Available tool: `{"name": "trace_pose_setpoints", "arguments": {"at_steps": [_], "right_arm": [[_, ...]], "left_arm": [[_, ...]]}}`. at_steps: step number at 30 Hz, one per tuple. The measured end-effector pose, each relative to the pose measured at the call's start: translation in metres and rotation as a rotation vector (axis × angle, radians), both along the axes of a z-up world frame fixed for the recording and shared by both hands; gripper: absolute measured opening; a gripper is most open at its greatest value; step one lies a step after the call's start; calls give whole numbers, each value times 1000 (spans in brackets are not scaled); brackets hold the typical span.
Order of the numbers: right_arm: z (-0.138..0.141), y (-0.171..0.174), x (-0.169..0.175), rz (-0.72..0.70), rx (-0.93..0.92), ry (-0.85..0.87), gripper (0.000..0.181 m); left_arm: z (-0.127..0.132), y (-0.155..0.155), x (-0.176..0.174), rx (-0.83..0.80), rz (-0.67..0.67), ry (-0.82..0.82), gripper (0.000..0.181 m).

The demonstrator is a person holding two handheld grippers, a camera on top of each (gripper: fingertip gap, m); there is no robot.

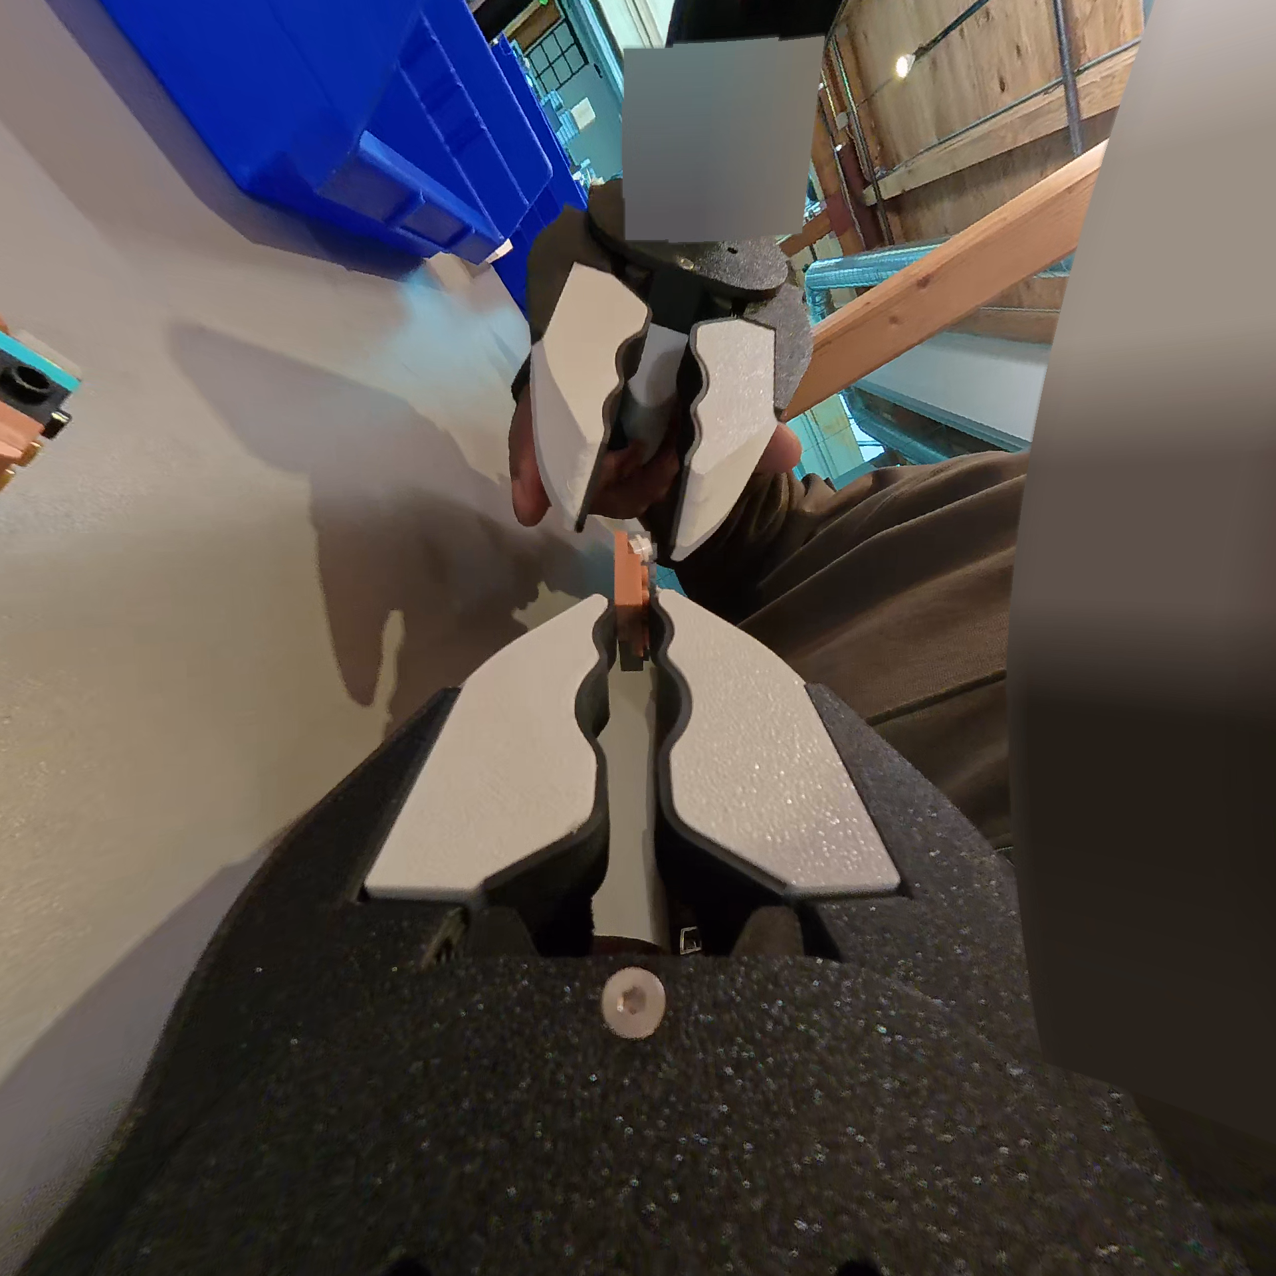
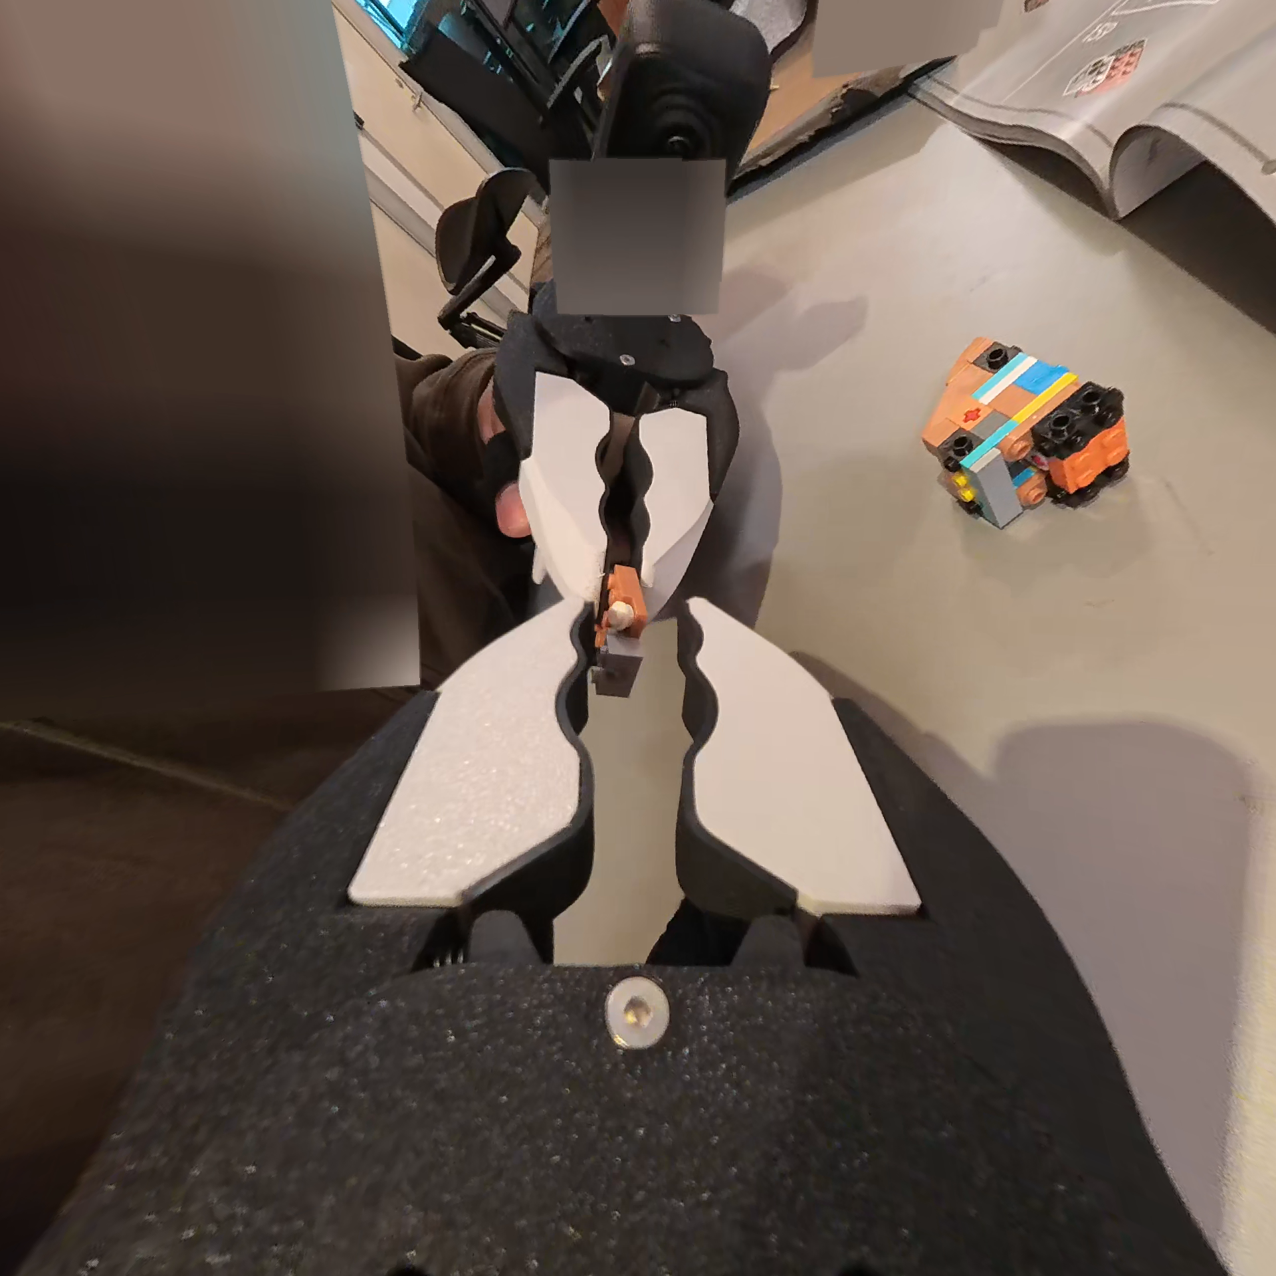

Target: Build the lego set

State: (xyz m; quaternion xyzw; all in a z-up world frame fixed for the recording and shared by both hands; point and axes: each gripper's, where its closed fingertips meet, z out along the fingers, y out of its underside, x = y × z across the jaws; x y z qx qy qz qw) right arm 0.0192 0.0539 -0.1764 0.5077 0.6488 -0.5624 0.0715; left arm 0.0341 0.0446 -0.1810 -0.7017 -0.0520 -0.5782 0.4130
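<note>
Pinching a slim orange-and-grey brick piece (image 1: 632, 614), left gripper (image 1: 632, 611), wavy-edged pads (image 1: 525, 752)

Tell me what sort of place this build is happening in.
Probably a workshop or lab: blue plastic bins stand on the pale table, exposed wooden beams run overhead, and an open booklet lies near the part-built lego model.

a pale grey desk (image 1: 172, 552) fills the foreground, matte and softly shadowed. blue plastic bins (image 1: 331, 131) stand stacked at its far edge. beyond them rises a wall of plywood panels (image 1: 967, 90) crossed by metal conduit, with a small round lamp (image 1: 902, 65) glowing on it, and a bare wooden beam (image 1: 967, 276) slants across. in the right wrist view a black office chair (image 2: 483, 235) stands off the desk's edge, and an open booklet (image 2: 1139, 138) lies at the desk's far corner.
</note>
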Motion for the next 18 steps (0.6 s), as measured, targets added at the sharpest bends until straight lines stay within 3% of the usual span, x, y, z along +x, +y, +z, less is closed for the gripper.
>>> {"name": "trace_pose_setpoints", "arguments": {"at_steps": [18], "right_arm": [[-4, -5, 5, 20, 35, -17, 10]], "left_arm": [[-2, -1, 4, 17, -10, 60, 8]]}}
